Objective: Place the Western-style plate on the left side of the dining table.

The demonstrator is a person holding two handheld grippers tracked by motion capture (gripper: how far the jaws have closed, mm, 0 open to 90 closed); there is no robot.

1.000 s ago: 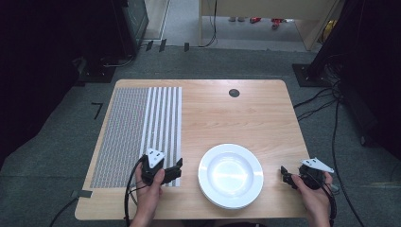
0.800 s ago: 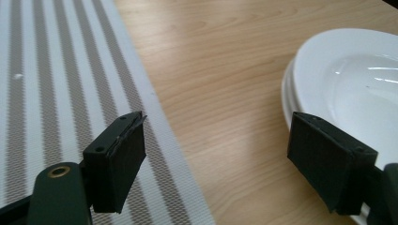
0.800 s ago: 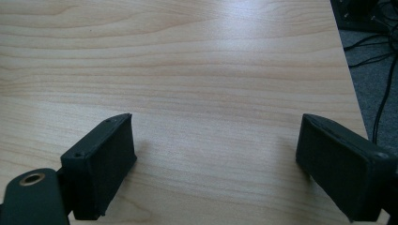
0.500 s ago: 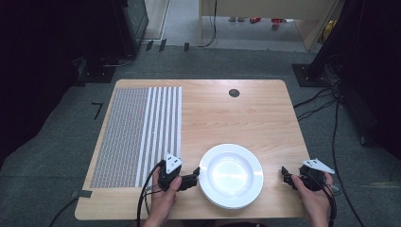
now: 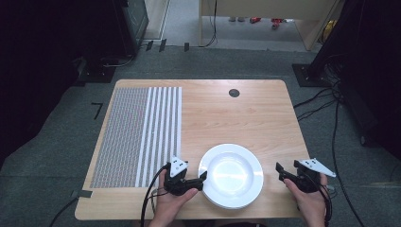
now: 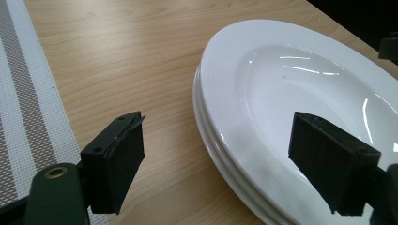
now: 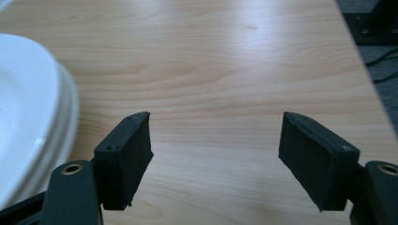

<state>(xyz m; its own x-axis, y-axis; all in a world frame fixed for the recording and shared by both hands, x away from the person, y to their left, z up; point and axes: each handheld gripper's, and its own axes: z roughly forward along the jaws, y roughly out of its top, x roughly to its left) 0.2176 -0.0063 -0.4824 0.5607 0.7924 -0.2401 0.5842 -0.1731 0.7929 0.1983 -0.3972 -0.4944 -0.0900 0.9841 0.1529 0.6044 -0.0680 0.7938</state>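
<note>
A stack of white plates (image 5: 234,174) sits near the table's front edge, right of centre. My left gripper (image 5: 201,182) is open at the stack's left rim. In the left gripper view, the left gripper (image 6: 220,159) has one jaw over bare wood and the other over the top plate (image 6: 300,89), so the rim lies between them without touching. My right gripper (image 5: 279,172) is open just right of the stack, apart from it. In the right gripper view, the right gripper (image 7: 216,159) has only wood between its jaws, with the plates (image 7: 28,108) at the left.
A grey-and-white striped placemat (image 5: 137,132) covers the table's left part and shows beside the left jaw (image 6: 28,103). A black round grommet (image 5: 234,92) sits near the far edge. The wooden table (image 5: 236,118) ends close behind both hands; cables lie on the floor at right.
My left gripper has moved right, off the placemat's edge, up to the plates' left rim, its jaws now straddling it. The right gripper has stayed where it was.
</note>
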